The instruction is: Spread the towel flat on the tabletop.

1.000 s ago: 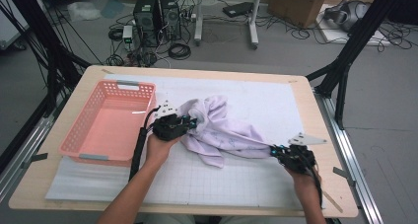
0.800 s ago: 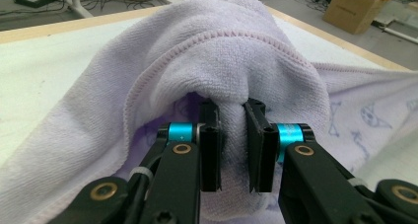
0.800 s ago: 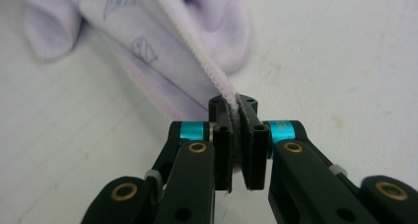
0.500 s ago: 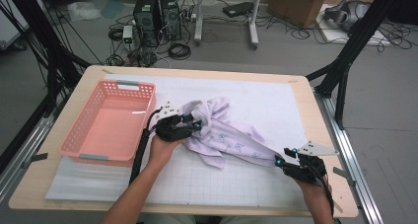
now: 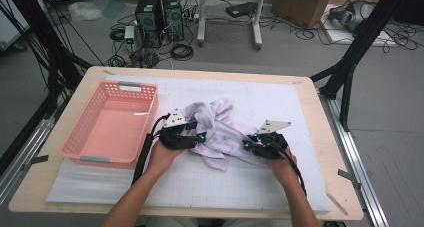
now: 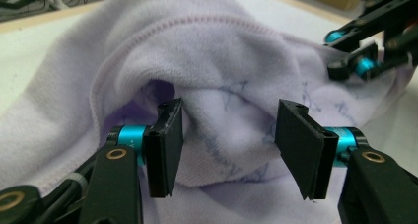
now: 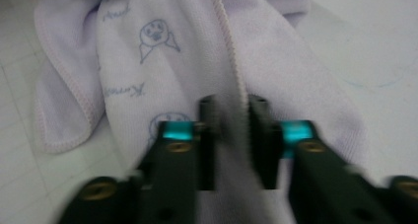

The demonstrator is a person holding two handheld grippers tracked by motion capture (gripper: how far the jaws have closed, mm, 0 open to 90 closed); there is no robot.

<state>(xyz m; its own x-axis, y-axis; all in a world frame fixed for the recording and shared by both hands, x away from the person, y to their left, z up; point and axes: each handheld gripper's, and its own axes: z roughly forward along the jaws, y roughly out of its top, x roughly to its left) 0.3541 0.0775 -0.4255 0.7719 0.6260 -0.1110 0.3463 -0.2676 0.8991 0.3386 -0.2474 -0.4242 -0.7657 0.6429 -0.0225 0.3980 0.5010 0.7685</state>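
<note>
A pale lilac towel (image 5: pixel 220 122) with blue drawings lies bunched on the white mat. My left gripper (image 5: pixel 199 137) rests at the towel's left side. In the left gripper view it (image 6: pixel 229 140) stands open and its jaws have just been opening; a fold of the towel (image 6: pixel 217 51) bulges between the pads without being pressed. My right gripper (image 5: pixel 247 144) is at the towel's right side, shut on the towel. In the blurred right gripper view the jaws of that gripper (image 7: pixel 231 135) pinch the stitched hem of the towel (image 7: pixel 162 46). The right gripper (image 6: pixel 360 61) also appears at the upper right of the left gripper view.
A pink plastic basket (image 5: pixel 80 132) stands at the left of the table, close to my left hand. The white gridded mat (image 5: pixel 280 102) covers most of the wooden tabletop (image 5: pixel 335 177). Black frame posts stand at both sides, with cables and computers on the floor behind.
My right gripper has moved left and away from the front edge, toward the left gripper, carrying the towel's end. The stretched strip of towel has gone slack. The left hand stayed put.
</note>
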